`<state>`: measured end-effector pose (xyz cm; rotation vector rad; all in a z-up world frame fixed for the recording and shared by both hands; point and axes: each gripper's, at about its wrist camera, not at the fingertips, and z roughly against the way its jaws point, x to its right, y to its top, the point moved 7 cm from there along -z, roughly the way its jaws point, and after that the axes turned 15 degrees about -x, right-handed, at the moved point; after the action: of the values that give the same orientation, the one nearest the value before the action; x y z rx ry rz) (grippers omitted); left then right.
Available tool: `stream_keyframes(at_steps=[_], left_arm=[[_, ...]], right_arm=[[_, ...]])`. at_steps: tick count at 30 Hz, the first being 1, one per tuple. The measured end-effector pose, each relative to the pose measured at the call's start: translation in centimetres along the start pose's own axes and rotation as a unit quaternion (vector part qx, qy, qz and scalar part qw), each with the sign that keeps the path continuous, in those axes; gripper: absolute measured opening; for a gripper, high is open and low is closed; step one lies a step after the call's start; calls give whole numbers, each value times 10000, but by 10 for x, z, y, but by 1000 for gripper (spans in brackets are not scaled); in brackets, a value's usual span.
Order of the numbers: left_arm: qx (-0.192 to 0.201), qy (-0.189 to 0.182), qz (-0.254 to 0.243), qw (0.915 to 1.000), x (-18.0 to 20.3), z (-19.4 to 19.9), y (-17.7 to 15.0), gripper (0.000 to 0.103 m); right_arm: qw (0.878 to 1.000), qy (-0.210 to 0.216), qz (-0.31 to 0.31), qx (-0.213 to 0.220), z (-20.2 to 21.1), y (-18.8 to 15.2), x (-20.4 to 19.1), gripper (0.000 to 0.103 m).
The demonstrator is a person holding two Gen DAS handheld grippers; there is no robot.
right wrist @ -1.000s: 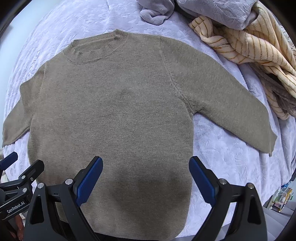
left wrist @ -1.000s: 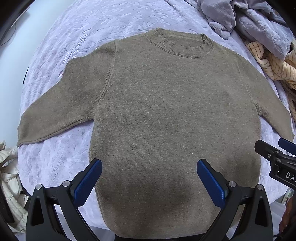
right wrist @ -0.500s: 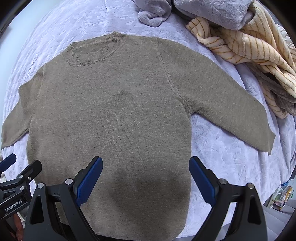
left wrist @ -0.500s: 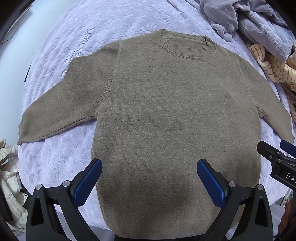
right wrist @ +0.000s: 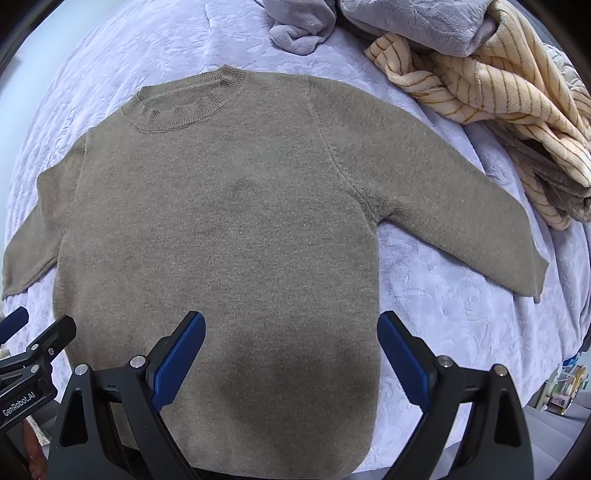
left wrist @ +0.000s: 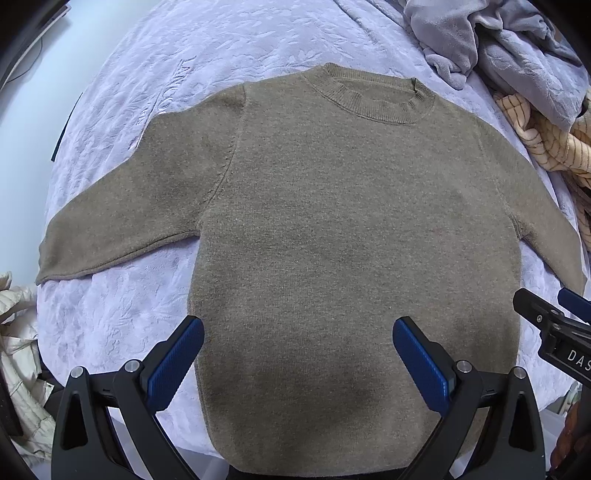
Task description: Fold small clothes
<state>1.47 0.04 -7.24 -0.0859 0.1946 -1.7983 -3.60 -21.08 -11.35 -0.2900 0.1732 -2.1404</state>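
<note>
Across the lavender bedspread (left wrist: 122,317) a small olive sweater (left wrist: 351,229) lies flat, collar far, hem near, both sleeves spread outward. Above its near hem hovers the left hand-held gripper (left wrist: 297,350), jaws spread wide and holding nothing. To its right the right hand-held gripper (right wrist: 291,349) hangs over the same hem, equally wide and empty. Far right lie a striped cream blanket (right wrist: 491,88) and grey fleece (right wrist: 303,26).

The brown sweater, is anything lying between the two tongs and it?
Nothing visible. The brown sweater lies flat and uncovered on the lavender bedspread; left tongs and right tongs hang open over its hem. The striped blanket is off to the side.
</note>
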Motion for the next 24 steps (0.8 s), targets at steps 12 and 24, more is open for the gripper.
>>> stream_keyframes(at_steps=[12, 24], left_arm=[[32, 8, 57, 10000, -3, 2, -2, 103], [-4, -8, 92, 10000, -6, -1, -3, 103]], right_arm=[[9995, -311, -72, -70, 3, -3, 5, 96], [9996, -265, -39, -9, 3, -4, 5, 96]])
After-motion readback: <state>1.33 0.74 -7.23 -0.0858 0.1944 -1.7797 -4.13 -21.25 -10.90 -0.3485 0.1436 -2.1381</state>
